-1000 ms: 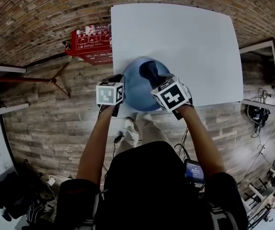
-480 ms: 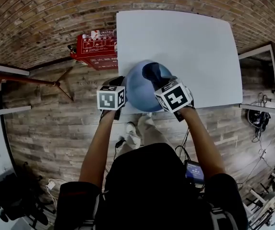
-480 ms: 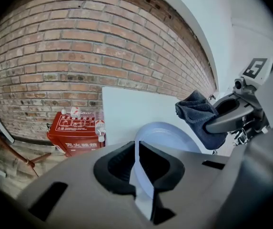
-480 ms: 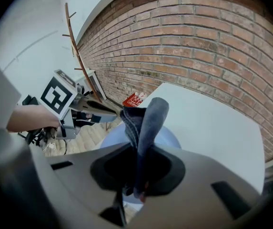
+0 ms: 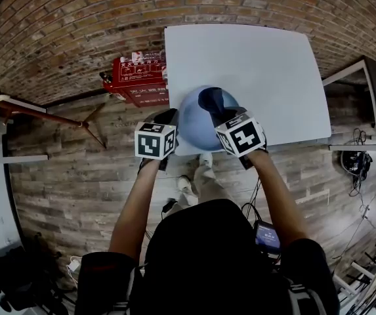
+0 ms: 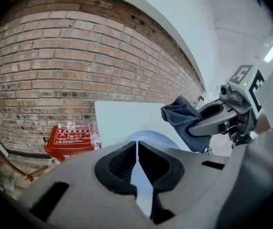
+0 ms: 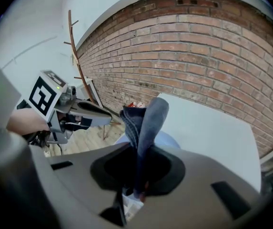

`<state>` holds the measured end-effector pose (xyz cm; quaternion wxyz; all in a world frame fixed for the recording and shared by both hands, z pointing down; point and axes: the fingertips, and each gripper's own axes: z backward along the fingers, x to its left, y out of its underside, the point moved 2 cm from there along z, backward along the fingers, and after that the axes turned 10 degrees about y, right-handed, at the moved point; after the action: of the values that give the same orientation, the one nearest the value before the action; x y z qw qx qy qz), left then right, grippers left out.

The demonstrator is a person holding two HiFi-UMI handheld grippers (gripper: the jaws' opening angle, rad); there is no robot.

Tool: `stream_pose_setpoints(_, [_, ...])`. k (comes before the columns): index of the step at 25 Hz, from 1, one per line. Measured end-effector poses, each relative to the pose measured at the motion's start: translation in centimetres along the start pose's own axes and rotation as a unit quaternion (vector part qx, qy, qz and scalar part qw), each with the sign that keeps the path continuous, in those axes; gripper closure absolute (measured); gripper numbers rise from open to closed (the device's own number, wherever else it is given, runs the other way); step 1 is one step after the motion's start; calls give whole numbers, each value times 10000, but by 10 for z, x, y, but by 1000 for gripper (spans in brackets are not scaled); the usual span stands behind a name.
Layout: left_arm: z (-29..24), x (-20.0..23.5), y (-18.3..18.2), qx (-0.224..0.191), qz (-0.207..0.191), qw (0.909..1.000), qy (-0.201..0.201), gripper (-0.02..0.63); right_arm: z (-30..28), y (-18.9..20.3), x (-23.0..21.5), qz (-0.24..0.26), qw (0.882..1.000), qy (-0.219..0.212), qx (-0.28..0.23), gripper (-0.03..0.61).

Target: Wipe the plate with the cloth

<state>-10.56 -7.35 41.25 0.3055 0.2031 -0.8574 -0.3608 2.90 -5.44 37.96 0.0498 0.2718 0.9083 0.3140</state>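
A light blue plate [image 5: 197, 128] is held up over the near left corner of the white table [image 5: 260, 58]. My left gripper [image 5: 172, 118] is shut on the plate's left rim; in the left gripper view the thin rim [image 6: 141, 175] runs between the closed jaws of that gripper [image 6: 137, 149]. My right gripper [image 5: 218, 115] is shut on a dark blue cloth [image 5: 211, 101], which rests against the upper right part of the plate. The cloth [image 7: 148, 120] stands up from the right gripper's jaws [image 7: 141, 173], with the plate [image 7: 169, 140] just behind it.
A red box [image 5: 137, 77] with small bottles on it stands on the wooden floor left of the table. A brick wall [image 5: 76, 18] runs behind. A wooden stand [image 5: 43, 113] is at the far left; a white frame [image 5: 352, 77] and cables lie right of the table.
Both grippers, plate and cloth keep nearly the same relation. The whole scene has slid a little right and down in the head view.
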Motion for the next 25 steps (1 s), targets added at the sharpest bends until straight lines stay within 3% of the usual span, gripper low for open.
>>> stream_pose_setpoints(7, [37, -36, -32, -549, -443, 9970, 315, 584, 39, -21, 9, -273, 9973, 314, -605, 518])
stream_pose_setpoints(16, [95, -74, -67, -1242, -898, 9869, 512, 586, 95, -45, 30, -481, 9882, 535, -1353, 518])
stream_pose_setpoints(25, [132, -97, -76, -1563, -1175, 9791, 567, 586, 132, -56, 50, -340, 9799, 755, -1817, 518])
